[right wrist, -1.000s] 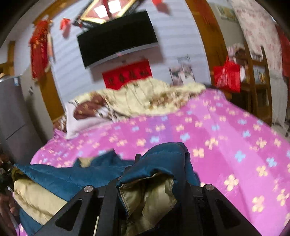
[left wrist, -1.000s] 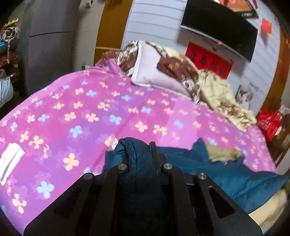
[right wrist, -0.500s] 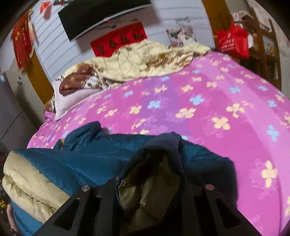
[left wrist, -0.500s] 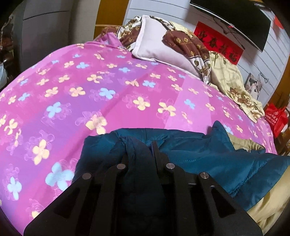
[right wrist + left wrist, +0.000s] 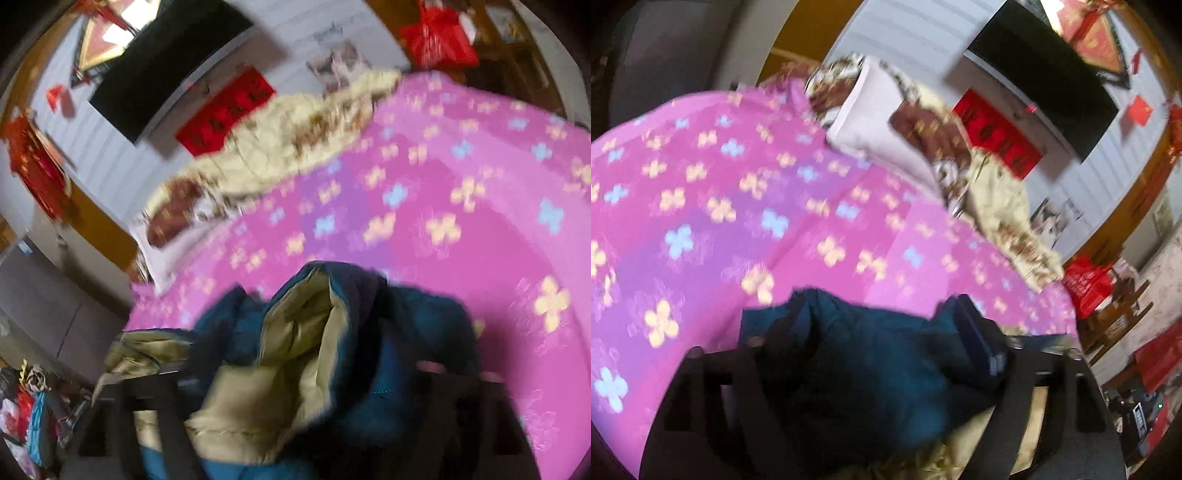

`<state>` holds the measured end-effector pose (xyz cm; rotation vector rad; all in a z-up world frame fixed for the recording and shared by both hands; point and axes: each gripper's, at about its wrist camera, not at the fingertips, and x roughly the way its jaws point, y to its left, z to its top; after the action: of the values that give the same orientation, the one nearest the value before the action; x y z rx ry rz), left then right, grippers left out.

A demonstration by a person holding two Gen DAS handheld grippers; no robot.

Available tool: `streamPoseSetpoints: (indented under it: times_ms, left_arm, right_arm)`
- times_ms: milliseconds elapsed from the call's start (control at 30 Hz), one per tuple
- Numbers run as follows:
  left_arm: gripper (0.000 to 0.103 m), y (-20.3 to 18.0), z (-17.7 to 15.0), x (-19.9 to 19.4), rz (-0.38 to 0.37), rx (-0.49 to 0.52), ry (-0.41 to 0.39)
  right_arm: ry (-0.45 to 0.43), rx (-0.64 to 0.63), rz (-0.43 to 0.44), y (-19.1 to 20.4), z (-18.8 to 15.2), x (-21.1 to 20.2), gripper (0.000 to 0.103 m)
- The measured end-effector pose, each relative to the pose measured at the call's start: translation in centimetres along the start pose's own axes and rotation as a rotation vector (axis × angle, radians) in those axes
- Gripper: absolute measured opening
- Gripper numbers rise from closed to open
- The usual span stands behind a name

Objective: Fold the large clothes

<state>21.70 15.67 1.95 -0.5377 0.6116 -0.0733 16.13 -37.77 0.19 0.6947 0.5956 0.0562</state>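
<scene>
Pink flowered bedspread [image 5: 701, 192] covers the bed under me, pillow [image 5: 882, 136] and cream quilt [image 5: 295, 147] at the far side. Both my jaws are opening: the left gripper [image 5: 882, 354] and the right gripper [image 5: 306, 373] each have a bunched fold of the jacket [image 5: 406, 350] lying loose between the spread fingers. It lies crosswise between my hands, equally near both. Teal padded shell, beige lining turned up, puffy.
</scene>
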Motion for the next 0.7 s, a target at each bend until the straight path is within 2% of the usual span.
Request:
streamPoseSetpoints:
  times_ms: [133,233,300,433,700]
  left_arm:
    - [0.079,-0.9,0.6,-2.6,0.042,0.05,-0.107]
    - [0.079,-1.8,0.6,-4.0,0.003,0.068,-0.138]
    - [0.079,-2.4,0.3,-4.5,-0.024,0.09,-0.147]
    - [0.079,-3.6,-0.4,-4.3,-0.015,0.143,-0.147]
    - [0.079,-5.3,-1.8,-2.7,-0.004,0.186,-0.08]
  right_arm:
    - [-0.127,-0.104,0.013,2.7,0.3,-3.3,0.088]
    - [-0.173,-0.229,-0.035,5.0,-0.4,-4.4,0.088]
    - [-0.164,-0.333,-0.032,6.8,-1.2,-4.6,0.088]
    - [-0.133,-0.474,-0.026,8.7,-2.9,-4.4,0.088]
    - [-0.035,-0.462,-0.04,8.1,-3.6,-2.2,0.088]
